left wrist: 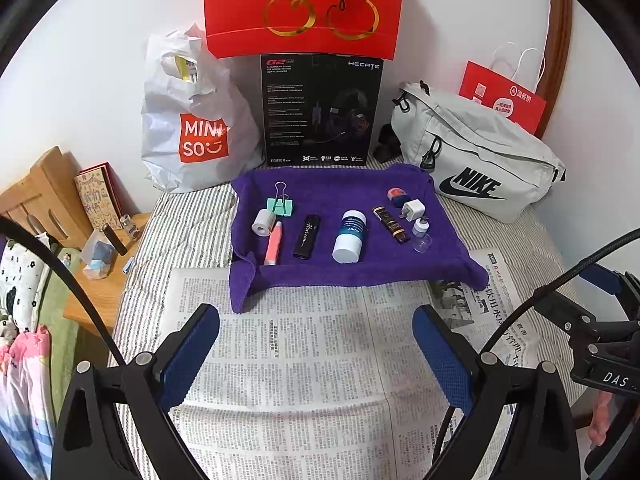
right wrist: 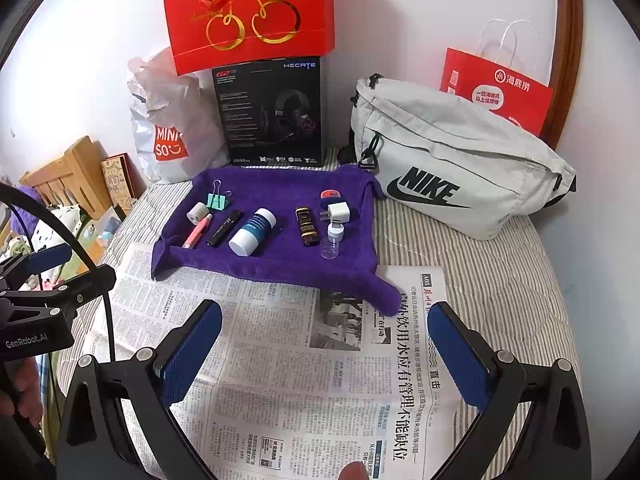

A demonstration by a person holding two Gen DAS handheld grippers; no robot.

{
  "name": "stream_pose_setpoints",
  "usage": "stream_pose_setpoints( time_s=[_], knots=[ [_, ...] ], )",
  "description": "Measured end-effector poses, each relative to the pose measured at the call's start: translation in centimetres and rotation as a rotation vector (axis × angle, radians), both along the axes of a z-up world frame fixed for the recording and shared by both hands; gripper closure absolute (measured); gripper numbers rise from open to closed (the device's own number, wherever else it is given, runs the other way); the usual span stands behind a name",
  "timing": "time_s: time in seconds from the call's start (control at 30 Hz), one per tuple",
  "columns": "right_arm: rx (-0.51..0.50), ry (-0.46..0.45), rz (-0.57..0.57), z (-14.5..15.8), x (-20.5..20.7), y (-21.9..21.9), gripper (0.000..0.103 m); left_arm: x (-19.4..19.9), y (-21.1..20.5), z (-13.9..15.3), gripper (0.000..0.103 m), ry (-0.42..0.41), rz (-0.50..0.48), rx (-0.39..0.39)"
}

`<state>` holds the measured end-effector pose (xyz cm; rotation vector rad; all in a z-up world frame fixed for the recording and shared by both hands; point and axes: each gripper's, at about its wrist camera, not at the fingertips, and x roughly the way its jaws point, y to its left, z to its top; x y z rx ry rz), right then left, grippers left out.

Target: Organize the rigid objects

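Purple towel (left wrist: 340, 184) far w/ small items (left wrist: 350, 236) in a row, newspaper (left wrist: 304, 360) near bare; left gripper (left wrist: 316, 356) & right gripper (right wrist: 324, 356) apart, empty — fits early or late.

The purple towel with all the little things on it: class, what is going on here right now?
A person holds two tongs, left and right, both open and empty, above a newspaper spread on a striped bed. Beyond it the purple towel carries small items roughly in a row: a binder clip, pink pen, black tube, white bottle, brown tube, charger plug and clear vial. Neither tool touches any of them.
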<state>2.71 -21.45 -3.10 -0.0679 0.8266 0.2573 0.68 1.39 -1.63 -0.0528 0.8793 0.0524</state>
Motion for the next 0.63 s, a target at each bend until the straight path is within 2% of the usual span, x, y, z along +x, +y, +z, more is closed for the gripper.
stream_pose_setpoints(
  time_s=[0.5, 0.63],
  knots=[
    [0.000, 0.005, -0.009, -0.15, 0.05, -0.31, 0.002, -0.04, 0.00, -0.02, 0.005, 0.004, -0.009, 0.001],
    [-0.002, 0.005, -0.008, -0.19, 0.08, -0.33, 0.002, -0.31, -0.11, 0.17, 0.005, -0.021, -0.027, 0.019]
  ],
)
